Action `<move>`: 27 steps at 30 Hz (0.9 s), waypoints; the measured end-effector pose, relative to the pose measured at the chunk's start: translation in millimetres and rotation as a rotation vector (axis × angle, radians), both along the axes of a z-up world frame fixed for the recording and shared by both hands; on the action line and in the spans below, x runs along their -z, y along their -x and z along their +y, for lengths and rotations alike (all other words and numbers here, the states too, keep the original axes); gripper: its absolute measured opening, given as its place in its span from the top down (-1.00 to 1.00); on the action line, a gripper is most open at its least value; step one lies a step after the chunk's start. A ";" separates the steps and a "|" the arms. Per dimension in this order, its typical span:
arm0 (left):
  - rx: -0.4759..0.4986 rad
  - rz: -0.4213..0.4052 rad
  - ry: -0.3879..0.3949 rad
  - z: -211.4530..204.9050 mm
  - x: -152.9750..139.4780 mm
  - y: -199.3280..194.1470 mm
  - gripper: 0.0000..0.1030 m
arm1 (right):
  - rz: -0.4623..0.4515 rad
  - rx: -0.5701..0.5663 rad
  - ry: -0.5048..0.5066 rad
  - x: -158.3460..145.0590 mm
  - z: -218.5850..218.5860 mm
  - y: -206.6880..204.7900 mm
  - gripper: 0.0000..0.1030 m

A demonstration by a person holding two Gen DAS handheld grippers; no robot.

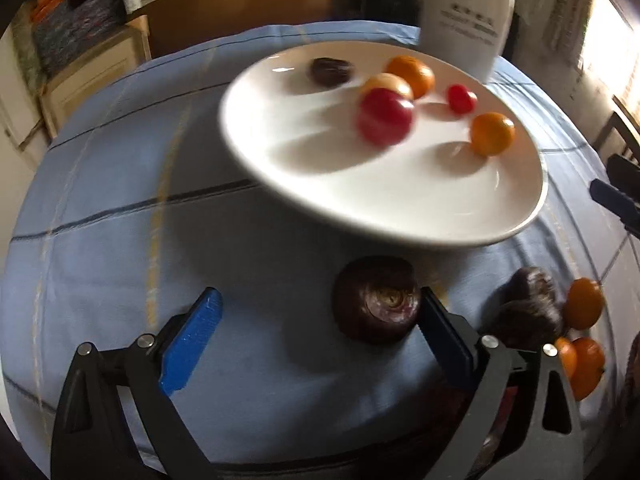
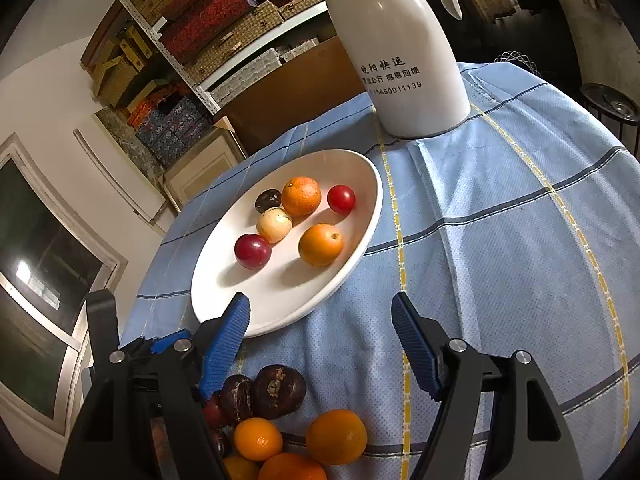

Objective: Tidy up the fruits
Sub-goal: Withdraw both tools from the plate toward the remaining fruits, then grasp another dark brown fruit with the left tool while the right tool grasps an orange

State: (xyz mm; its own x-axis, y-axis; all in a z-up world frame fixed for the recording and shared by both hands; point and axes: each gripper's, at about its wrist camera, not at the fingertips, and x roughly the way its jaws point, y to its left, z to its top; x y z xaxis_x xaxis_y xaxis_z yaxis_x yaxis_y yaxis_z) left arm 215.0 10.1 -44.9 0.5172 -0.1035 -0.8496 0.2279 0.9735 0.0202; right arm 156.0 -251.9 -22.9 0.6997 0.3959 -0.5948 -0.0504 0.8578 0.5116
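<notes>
The worktop (image 2: 500, 240) is covered by a pale blue cloth crossed with dark blue and yellow lines; the cloth is lightly creased. A white oval plate (image 2: 224, 280) is set on it, toward the far left in the right wrist view. Six fruits are carried on the plate: a rough-skinned orange (image 2: 301, 195), a smoother orange one (image 2: 321, 244), a small red fruit (image 2: 341, 199), a larger dark red one (image 2: 252, 251), a pale round one (image 2: 274, 225) and a small dark brown one (image 2: 268, 200). Beyond the plate a tall white flask (image 2: 404, 60) with printed black characters is stood upright on the cloth.

A loose pile of fruit is left on the cloth at the near edge: dark brown fruits (image 2: 278, 390) and several oranges (image 2: 336, 436), touching one another.

The left claw (image 1: 320, 320) is held low over the cloth with its jaws spread wide. A dark purple-brown fruit (image 1: 376, 300) is seen between them, just against the right-side blue pad; the left-side pad is well clear of it, so nothing is gripped. The plate in this view is blurred.

The right claw (image 2: 320, 344) is held open above the bare cloth between plate and pile, with nothing between its blue pads.

The room is cluttered. Metal shelving (image 2: 192, 56) stacked with woven and patterned boxes is noted behind the worktop, with a brown cardboard panel (image 2: 296, 88) below it. A dark window (image 2: 36, 256) with a pale frame is seen at the left.
</notes>
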 end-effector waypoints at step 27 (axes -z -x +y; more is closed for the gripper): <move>0.003 -0.099 0.061 4.1 -6.8 13.7 0.16 | -0.004 -0.069 0.098 13.4 -1.2 54.4 -0.38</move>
